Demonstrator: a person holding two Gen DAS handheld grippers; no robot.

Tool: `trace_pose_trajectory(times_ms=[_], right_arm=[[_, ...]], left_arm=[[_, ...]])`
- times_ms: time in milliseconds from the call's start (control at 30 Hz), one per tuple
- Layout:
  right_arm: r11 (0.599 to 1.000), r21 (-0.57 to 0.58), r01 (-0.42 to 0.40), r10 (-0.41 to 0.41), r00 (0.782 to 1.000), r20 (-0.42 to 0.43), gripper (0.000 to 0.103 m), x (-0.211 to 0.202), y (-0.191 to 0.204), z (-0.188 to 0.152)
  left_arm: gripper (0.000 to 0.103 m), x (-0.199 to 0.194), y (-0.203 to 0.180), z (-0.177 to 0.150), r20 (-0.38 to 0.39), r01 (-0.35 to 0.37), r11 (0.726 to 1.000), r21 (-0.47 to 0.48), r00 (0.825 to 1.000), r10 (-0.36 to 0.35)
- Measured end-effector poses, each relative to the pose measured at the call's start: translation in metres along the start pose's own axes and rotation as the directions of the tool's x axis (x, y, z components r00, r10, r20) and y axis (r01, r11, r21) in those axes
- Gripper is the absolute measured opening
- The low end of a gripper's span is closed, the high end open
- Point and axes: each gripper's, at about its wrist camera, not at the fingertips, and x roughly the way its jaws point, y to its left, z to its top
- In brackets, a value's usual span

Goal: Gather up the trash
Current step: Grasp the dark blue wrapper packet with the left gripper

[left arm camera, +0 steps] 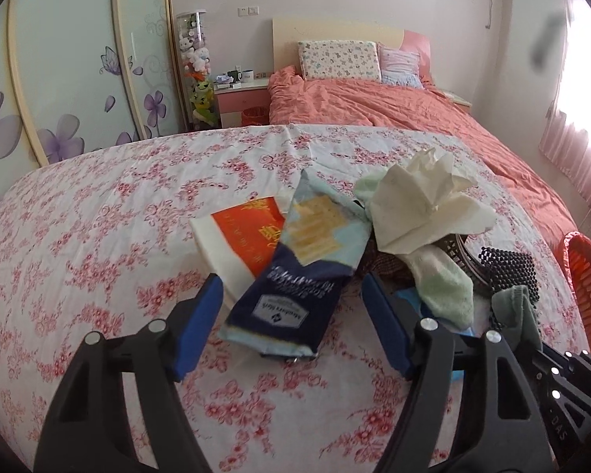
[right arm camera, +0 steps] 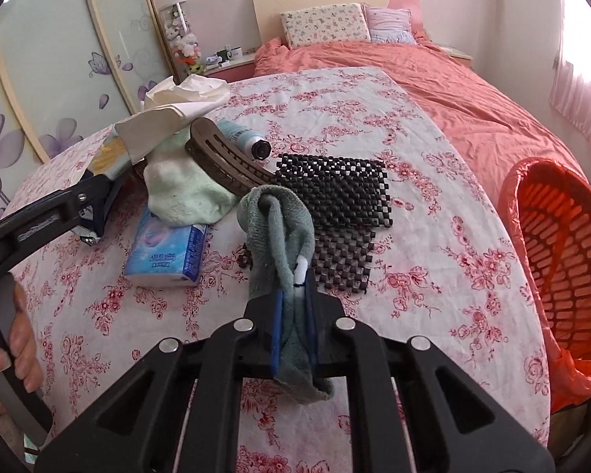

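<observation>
The right gripper [right arm camera: 293, 307] is squeezed tight on a soft, floppy grey cloth [right arm camera: 279, 228], and the left gripper [left arm camera: 291, 315] stands wide around a light, crinkly snack bag [left arm camera: 295, 276].

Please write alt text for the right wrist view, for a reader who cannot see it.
The right gripper is shut on a grey-green sock above a table with a pink floral cloth. Beyond lie a black bead mat, a blue tissue pack and crumpled paper; an orange bin stands at the right.
</observation>
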Motion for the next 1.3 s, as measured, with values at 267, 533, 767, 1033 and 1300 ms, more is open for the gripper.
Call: trace_pose_trajectory(times_ms=[267, 533, 767, 1033, 1300], right_arm=[[1.0, 0.011, -0.014, 0.015, 1.0, -0.002, 0.01, -0.001, -0.003, -0.002], [1.0, 0.019, -0.023, 0.023, 1.0, -0.001, 0.01, 0.0, -0.005, -0.002], [0.999, 0.023, -0.029, 0.029, 1.0, -0.001, 0.01, 0.0, -0.007, -0.003], [0.999, 0.024, -0.046, 0.046, 0.999, 0.022, 0.01, -0.01, -0.009, -0.004], [0.998, 0.028, -0.05, 0.048, 0.996, 0.081, 0.01, -0.036, -0.013, 0.003]], left_arm=[[0.065, 0.02, -0.009, 0.006, -0.025, -0.048, 0.997, 0.055, 0.998, 0.049], [0.045, 0.022, 0.0, 0.008, -0.03, 0.022, 0.999, 0.03, 0.999, -0.021], [0.045, 0.03, 0.015, -0.001, -0.071, 0.079, 0.996, -0.049, 0.994, -0.083], [0.036, 0.015, 0.017, -0.002, -0.045, 0.119, 0.992, -0.039, 0.992, -0.121], [0.034, -0.007, 0.012, -0.002, -0.038, 0.12, 0.992, -0.028, 0.992, -0.121]])
